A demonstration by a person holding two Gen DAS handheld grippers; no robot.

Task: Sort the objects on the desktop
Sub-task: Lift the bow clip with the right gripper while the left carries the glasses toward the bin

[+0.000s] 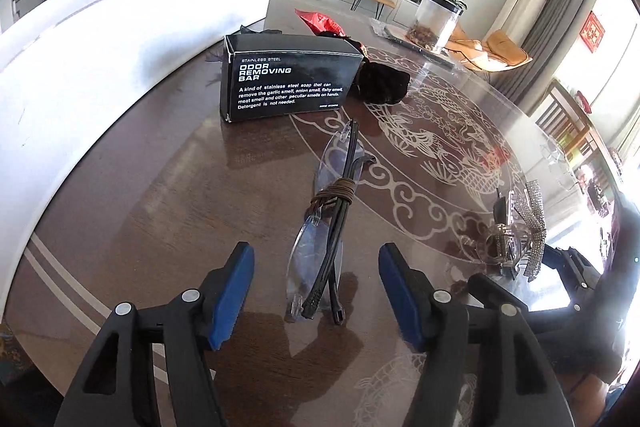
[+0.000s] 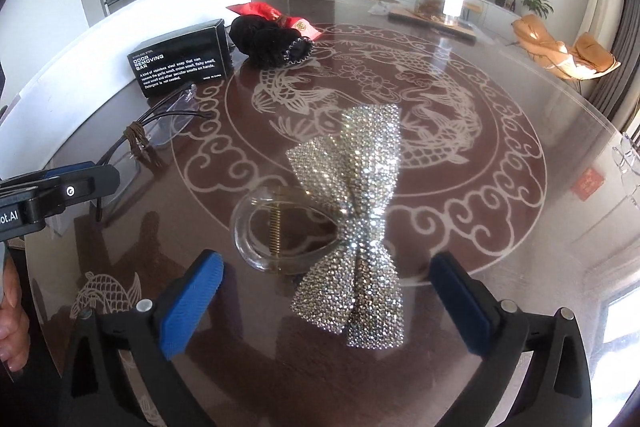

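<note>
Folded rimless glasses (image 1: 340, 187) with black arms, bound by a brown cord, lie on the glass-topped round table (image 1: 160, 207). My left gripper (image 1: 316, 259) is open; its blue pads stand on either side of the glasses' near end without touching them. In the right wrist view a glittering rhinestone bow hair clip (image 2: 360, 227) with a clear claw lies on the table. My right gripper (image 2: 328, 267) is open wide around the bow's near end, and its pads are clear of it. The glasses (image 2: 160, 131) and left gripper (image 2: 80, 183) also show at that view's left.
A black "Odor Removing Bar" box (image 1: 288, 83) stands behind the glasses, with a black scrunchie (image 1: 382, 83) and a red packet (image 1: 320, 21) beyond it. A clear jar (image 1: 434, 23) stands far back. A white wall-like panel (image 1: 100, 47) borders the table's left.
</note>
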